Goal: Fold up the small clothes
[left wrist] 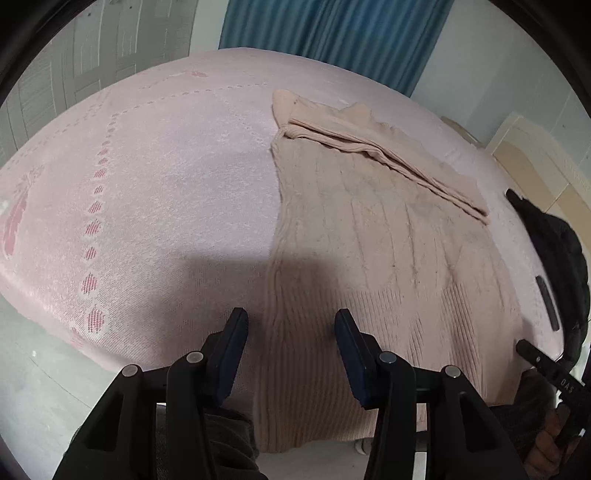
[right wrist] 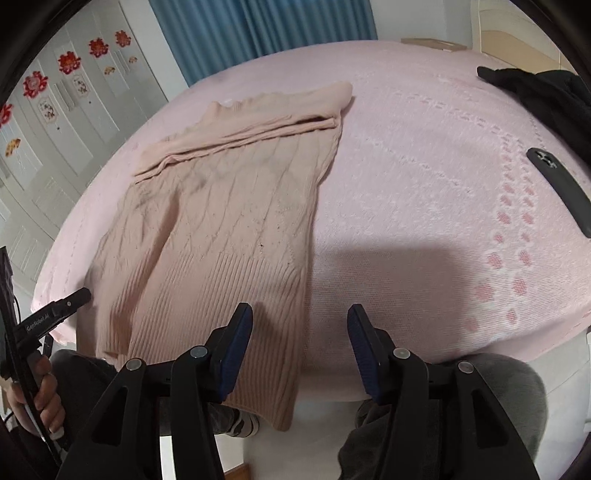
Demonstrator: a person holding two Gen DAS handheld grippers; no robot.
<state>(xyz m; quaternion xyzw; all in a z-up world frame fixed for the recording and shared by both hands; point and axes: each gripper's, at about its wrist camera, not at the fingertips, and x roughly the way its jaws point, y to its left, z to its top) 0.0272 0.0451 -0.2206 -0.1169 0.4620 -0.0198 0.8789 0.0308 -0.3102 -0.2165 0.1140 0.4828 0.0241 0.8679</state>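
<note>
A beige knitted sweater lies flat on a pink bedspread, its sleeves folded across the top and its ribbed hem hanging over the near edge. My left gripper is open and empty, hovering above the hem's left edge. In the right wrist view the sweater lies left of centre. My right gripper is open and empty, just above the hem's right edge and the bedspread. The left gripper's fingers show at that view's left edge.
A black garment and a dark strap-like object lie at the bed's right side. Blue curtains hang behind the bed. A white wardrobe with red decorations stands at the left. My legs and the floor are below the bed edge.
</note>
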